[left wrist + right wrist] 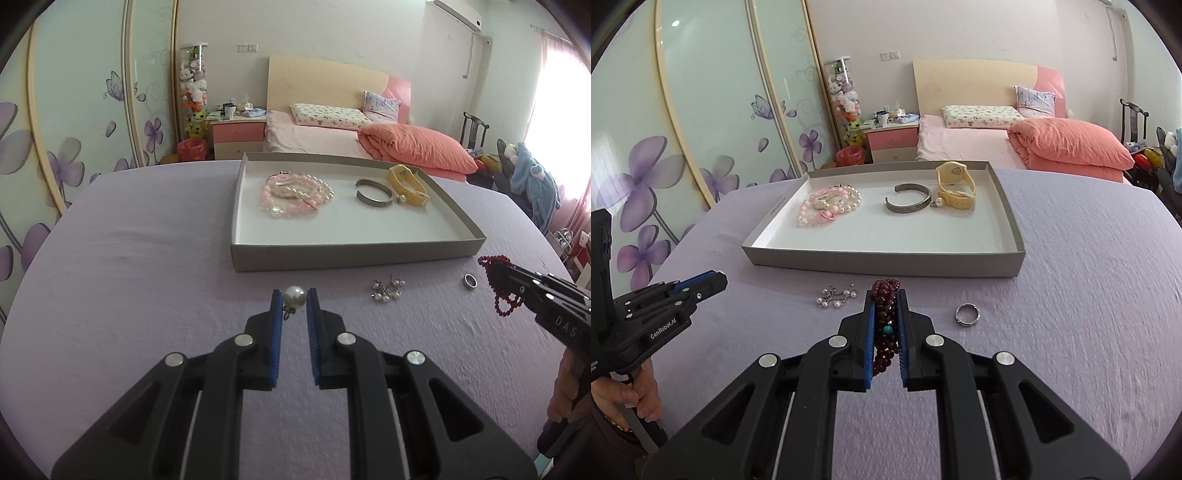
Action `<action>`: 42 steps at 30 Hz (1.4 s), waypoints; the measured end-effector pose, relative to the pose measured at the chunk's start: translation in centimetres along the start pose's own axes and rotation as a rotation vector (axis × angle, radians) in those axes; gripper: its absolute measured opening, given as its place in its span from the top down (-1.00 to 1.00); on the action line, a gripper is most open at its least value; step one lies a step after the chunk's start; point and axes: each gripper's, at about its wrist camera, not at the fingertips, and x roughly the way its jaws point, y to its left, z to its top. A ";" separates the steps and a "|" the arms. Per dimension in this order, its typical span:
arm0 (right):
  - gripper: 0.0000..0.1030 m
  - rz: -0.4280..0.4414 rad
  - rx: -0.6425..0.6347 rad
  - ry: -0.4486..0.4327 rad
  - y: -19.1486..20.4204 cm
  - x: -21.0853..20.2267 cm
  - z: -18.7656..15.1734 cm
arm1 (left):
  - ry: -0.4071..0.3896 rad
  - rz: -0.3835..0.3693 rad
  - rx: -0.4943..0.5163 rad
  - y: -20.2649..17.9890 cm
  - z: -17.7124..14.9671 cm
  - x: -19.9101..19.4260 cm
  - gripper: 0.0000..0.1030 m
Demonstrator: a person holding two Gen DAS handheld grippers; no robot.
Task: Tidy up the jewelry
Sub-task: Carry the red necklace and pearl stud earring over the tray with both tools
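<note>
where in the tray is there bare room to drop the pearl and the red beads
The tray is bare along its whole near half, in front of the pink bead pile, the metal cuff and the yellow watch. The far row is crowded, most of all where cuff and watch sit close. Only a narrow gap separates pile and cuff.

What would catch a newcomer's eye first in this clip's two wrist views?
Most striking are the loaded tongs: the left tongs pinch a large pearl earring, and the right tongs clamp a dark red bead bracelet. Beyond them on the lilac tablecloth sits a shallow grey tray holding pink bead bracelets, a metal cuff and a yellow watch. A silver ring and small pearl earrings lie outside it.
</note>
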 end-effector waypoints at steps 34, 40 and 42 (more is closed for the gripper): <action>0.79 -0.086 -0.010 -0.130 -3.2 7.3 10.9 | -0.056 -0.016 -0.051 1.2 6.3 3.5 0.74; 0.79 -0.062 0.053 -0.020 -4.3 11.8 11.3 | -0.059 -0.017 -0.053 1.1 8.8 5.9 0.74; 0.79 -0.055 0.061 0.002 -4.4 12.6 11.1 | -0.052 -0.022 -0.056 1.0 9.6 6.8 0.74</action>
